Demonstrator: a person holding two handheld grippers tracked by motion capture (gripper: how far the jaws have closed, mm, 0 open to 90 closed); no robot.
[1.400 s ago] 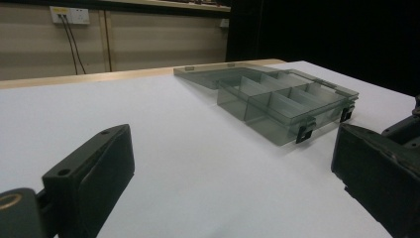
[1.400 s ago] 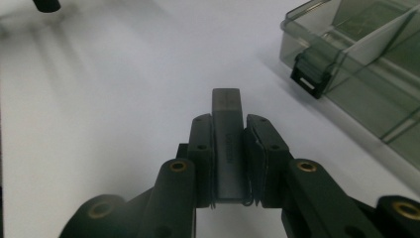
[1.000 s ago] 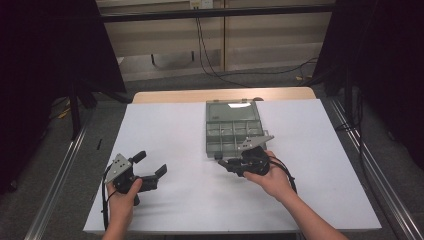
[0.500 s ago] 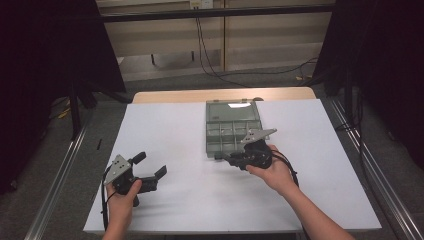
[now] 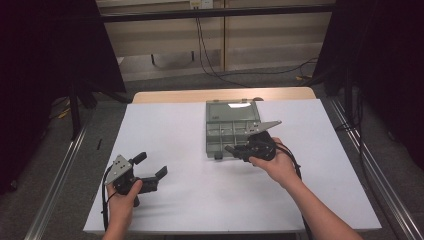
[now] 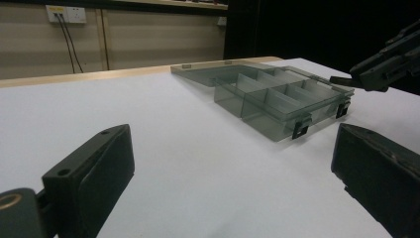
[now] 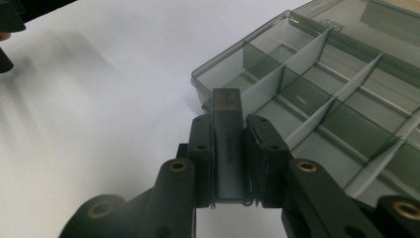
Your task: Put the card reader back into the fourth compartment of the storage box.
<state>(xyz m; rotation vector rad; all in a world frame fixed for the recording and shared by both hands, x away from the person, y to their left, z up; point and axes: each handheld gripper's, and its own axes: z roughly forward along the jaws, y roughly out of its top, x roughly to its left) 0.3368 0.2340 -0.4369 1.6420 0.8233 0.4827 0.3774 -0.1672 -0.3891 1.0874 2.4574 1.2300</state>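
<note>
The right tongs [image 7: 229, 163], squeezing a small grey block [image 7: 228, 144], have moved up over the near edge of the open box [image 5: 232, 131] on the bench [image 5: 200, 195], ready to drop it in, while the left tongs [image 5: 150, 167] wait wide open.

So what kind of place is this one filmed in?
Probably a lab recording booth, not a home: a white table fenced by black curtains, bare wall sockets with trailing cables, and just a compartment box on it.
</note>
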